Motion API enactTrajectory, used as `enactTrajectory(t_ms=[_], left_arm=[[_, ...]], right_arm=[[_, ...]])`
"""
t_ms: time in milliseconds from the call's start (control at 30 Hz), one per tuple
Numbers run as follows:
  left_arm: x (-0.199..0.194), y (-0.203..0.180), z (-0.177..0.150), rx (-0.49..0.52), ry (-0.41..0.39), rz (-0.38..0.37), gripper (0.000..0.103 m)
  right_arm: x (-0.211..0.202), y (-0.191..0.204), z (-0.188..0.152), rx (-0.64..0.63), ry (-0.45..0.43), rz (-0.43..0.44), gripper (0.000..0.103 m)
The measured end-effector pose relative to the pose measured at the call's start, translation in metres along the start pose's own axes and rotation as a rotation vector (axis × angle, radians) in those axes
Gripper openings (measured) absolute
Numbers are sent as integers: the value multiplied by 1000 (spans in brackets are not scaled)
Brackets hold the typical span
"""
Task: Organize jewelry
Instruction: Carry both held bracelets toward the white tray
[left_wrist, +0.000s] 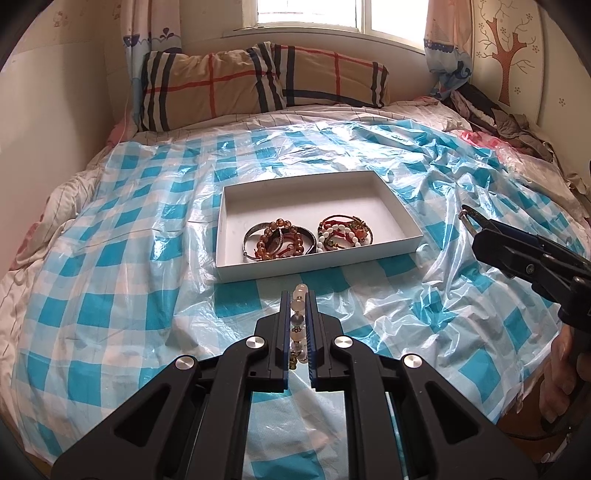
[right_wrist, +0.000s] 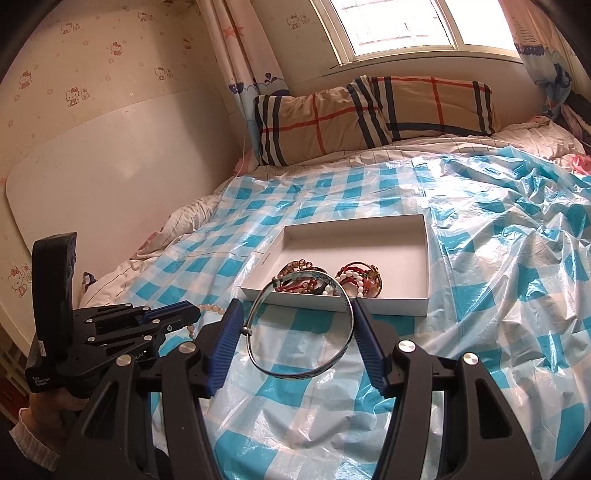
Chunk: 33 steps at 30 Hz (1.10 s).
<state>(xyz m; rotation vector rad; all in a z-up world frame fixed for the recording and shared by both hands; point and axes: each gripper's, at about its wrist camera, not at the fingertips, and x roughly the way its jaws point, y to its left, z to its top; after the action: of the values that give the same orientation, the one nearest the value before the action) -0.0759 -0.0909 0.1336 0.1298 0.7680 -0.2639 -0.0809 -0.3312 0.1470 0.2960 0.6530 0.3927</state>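
White cardboard forms the shallow box (left_wrist: 376, 190) that lies near the middle of the bed, on a blue-and-white checked plastic sheet (left_wrist: 122, 266). Inside the box, against its near wall, two heaps of jewelry rest side by side: amber bead bracelets with metal bangles (left_wrist: 279, 240) at the left, and red cord with white beads (left_wrist: 345, 232) at the right.

In the left wrist view, the left hand-held gripper (left_wrist: 298, 295) stands at 6 o'clock from the box, above the sheet. Its blue pads are almost together and clamped on a pale bead bracelet (left_wrist: 298, 306), which runs along the narrow gap between them and sticks out a little beyond the tips.

The right hand-held gripper (right_wrist: 293, 317) is at about 4 o'clock from the box in the left wrist view. Its pads stand wide, and they press from both sides on a silver bangle (right_wrist: 299, 373) with a patterned band. In the right wrist view the far edge of the bangle overlaps the near wall of the box.

Two plaid pillows (left_wrist: 258, 85) lie at 12 o'clock, under the window (left_wrist: 332, 14).
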Motion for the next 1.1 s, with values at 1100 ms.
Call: enactTrajectory(t_ms=[1100], left_arm=[[15, 2, 16, 0, -17, 3, 7]], right_arm=[[19, 6, 12, -9, -18, 21, 58]])
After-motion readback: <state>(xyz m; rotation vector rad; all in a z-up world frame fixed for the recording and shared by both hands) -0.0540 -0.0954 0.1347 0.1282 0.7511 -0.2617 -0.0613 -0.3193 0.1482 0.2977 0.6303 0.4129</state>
